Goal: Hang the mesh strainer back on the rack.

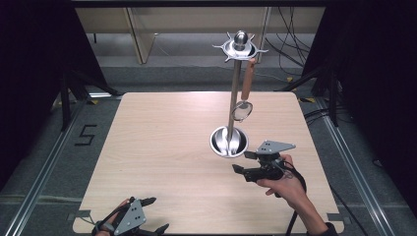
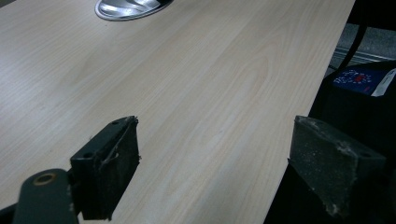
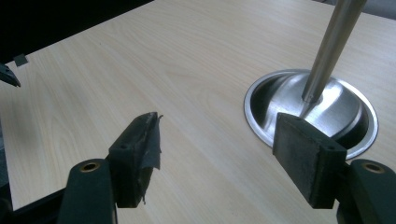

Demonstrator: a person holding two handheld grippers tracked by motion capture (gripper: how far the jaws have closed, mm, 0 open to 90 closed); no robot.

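Hanging from the star-shaped top of one tall steel utensil stand (image 1: 235, 98), a single wooden-handled ladle (image 1: 244, 96) was partly blurred. Beside the stand's round base on the pale wooden worktop (image 1: 162, 147), the right gripper (image 1: 244, 161) hovered, fingers wide apart, empty. At the near edge, half cut off, the left gripper (image 1: 156, 214) likewise gaped empty.

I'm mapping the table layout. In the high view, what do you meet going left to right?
Left gripper → stand's bowl-shaped base → hanging spoon → right gripper, roughly level with the spoon, its hand farther right.
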